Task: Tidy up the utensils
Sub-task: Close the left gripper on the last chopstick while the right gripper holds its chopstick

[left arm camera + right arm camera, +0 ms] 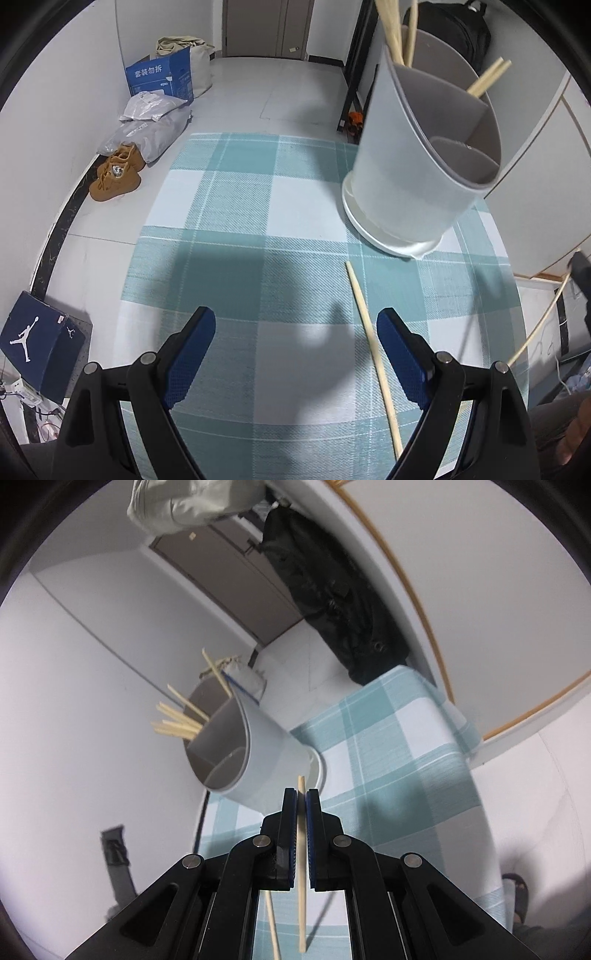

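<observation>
— Pinching anything, the right hand-held gripper [301, 799]?
— Yes, it is clamped tight on a thin pale wooden chopstick [301, 867], near the grey round divided plastic utensil holder [255, 760].
— And the left hand-held gripper [296, 332]?
— Spread wide with nothing in it, over the teal-and-white checked surface [236, 206]. Another pale wooden chopstick [373, 354] lies flat just inside its right finger; more chopsticks [487, 79] stand in the holder's compartments.

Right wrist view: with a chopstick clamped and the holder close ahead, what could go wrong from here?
1. The right gripper pinches the thin wooden chopstick near its top, so the long free end could pivot or slip.
2. The grey divided utensil holder already has chopsticks fanning out of one compartment; the new one might knock them.
3. The loose wooden chopstick on the checked tablecloth lies beside the open left gripper, which could nudge it.
</observation>
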Tool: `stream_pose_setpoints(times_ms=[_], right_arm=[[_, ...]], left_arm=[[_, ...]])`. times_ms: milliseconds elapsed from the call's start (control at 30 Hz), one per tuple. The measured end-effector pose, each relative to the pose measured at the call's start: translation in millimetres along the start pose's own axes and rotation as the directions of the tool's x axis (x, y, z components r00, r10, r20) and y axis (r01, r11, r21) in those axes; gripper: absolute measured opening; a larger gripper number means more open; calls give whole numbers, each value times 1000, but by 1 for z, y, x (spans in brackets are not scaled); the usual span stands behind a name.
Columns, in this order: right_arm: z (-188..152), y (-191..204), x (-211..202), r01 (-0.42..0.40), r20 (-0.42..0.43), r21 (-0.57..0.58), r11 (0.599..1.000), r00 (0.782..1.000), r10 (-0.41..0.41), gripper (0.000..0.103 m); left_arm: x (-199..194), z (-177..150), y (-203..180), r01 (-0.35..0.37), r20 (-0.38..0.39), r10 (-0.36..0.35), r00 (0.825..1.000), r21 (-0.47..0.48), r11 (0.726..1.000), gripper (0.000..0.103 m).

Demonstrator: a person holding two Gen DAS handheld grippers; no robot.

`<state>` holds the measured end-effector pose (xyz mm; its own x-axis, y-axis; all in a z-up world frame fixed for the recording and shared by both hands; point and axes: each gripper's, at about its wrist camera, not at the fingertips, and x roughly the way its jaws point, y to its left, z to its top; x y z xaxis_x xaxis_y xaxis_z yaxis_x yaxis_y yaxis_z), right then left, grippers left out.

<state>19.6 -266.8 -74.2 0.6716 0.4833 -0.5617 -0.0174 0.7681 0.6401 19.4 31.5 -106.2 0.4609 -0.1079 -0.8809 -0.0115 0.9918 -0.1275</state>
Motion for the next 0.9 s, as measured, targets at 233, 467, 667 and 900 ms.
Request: stream_pose_setpoints(times_ms=[233,467,667,900], right_arm=[[5,-19,-11,-17,19,80,997,1000,16,4],[3,-23,-19,-5,18,73,997,1000,4,4],[5,-25,-23,4,20,58,998,1000,-6,4],[5,-27,-26,-15,9,58,998,1000,14,4]], left_arm=[[5,-5,-17,-24,-30,25,999,45,999,86],[14,2,-26,-15,-70,18,997,53,998,86],[26,7,-32,-61,-95,69,993,87,994,86],[46,11,-36,-122,-143,136,980,101,987,71]])
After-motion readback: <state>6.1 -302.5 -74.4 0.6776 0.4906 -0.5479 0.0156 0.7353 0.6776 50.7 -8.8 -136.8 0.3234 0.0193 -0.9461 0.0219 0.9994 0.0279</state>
